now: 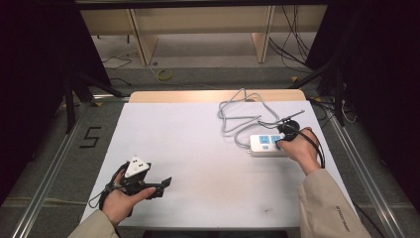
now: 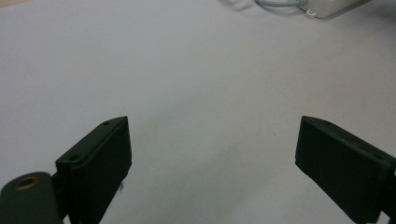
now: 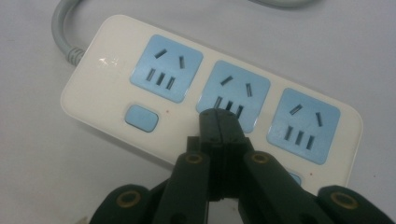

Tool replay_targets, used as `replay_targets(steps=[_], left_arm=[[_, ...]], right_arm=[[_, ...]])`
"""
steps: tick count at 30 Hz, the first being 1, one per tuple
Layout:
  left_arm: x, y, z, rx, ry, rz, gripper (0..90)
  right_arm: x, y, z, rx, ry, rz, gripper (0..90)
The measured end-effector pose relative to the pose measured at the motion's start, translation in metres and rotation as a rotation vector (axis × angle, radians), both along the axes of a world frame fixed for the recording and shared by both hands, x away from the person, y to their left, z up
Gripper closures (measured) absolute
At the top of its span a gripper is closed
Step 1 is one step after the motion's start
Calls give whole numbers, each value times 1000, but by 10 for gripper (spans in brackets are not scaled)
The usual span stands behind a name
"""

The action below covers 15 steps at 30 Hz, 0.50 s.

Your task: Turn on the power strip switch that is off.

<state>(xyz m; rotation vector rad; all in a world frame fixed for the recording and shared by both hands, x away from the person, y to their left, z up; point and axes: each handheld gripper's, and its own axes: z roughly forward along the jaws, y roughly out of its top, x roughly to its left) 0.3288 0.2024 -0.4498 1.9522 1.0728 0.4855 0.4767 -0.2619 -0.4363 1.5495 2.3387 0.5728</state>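
A white power strip (image 1: 265,145) with three blue sockets lies at the right of the white table; its grey cable (image 1: 237,116) coils toward the back edge. In the right gripper view the power strip (image 3: 140,74) lies just under my right gripper (image 3: 219,122), whose jaws are pressed together with nothing between them, tips over the lower edge of the middle socket (image 3: 236,93). A blue switch button (image 3: 141,118) sits below the first socket. My right gripper (image 1: 287,131) hovers over the strip's right end. My left gripper (image 1: 159,187) rests near the front left, jaws wide apart over bare table (image 2: 210,154).
The table's white sheet (image 1: 198,148) has free room across its middle and left. A wooden strip (image 1: 173,96) runs along the back edge. Metal rails (image 1: 49,168) flank the table, and cables (image 1: 292,44) lie on the floor beyond.
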Motion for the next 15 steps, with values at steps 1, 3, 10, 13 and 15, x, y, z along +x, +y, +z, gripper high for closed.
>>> replay_targets(steps=[1, 3, 10, 13, 15], left_arm=[[0, 0, 0, 1, 0, 1, 103], [0, 0, 0, 0, -1, -1, 103], [0, -1, 0, 2, 4, -2, 104], [0, -2, -1, -3, 6, 1, 105], [0, -2, -1, 6, 8, -10, 105]], right_arm=[[0, -1, 0, 3, -2, 2, 900], [0, -1, 0, 6, 0, -1, 900], [0, -1, 0, 4, -4, 0, 900], [0, -1, 0, 4, -4, 2, 900], [0, -1, 0, 3, -5, 4, 900]])
